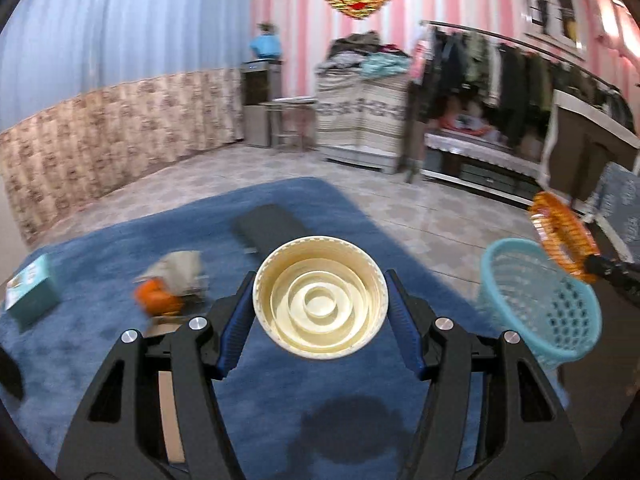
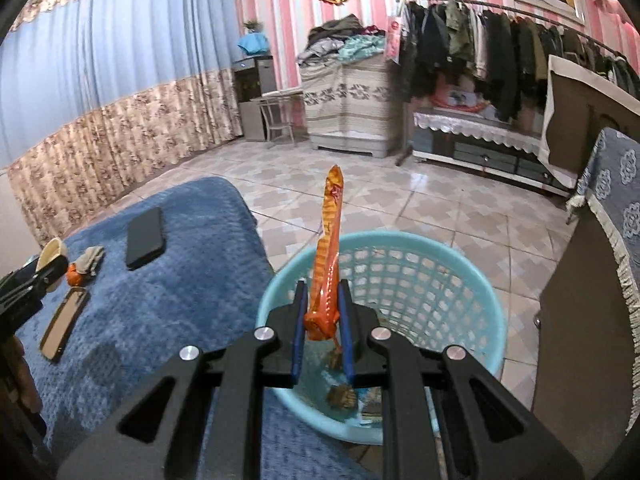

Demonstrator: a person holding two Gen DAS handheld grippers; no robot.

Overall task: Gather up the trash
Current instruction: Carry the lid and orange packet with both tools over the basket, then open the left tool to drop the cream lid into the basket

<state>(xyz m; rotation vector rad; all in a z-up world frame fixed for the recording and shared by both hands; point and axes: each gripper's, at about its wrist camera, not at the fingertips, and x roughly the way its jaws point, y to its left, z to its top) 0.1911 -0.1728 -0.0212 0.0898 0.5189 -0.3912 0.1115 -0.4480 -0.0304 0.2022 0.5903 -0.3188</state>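
Note:
My left gripper is shut on a cream plastic lid and holds it above the blue blanket. It also shows at the far left of the right wrist view. My right gripper is shut on an orange wrapper and holds it upright over the light blue trash basket. The basket and wrapper show at the right of the left wrist view. A crumpled grey paper and an orange piece lie on the blanket.
A black phone, a brown phone case and a teal box lie on the blanket. Some scraps lie in the basket's bottom. A dark cabinet stands to the basket's right. Tiled floor lies beyond.

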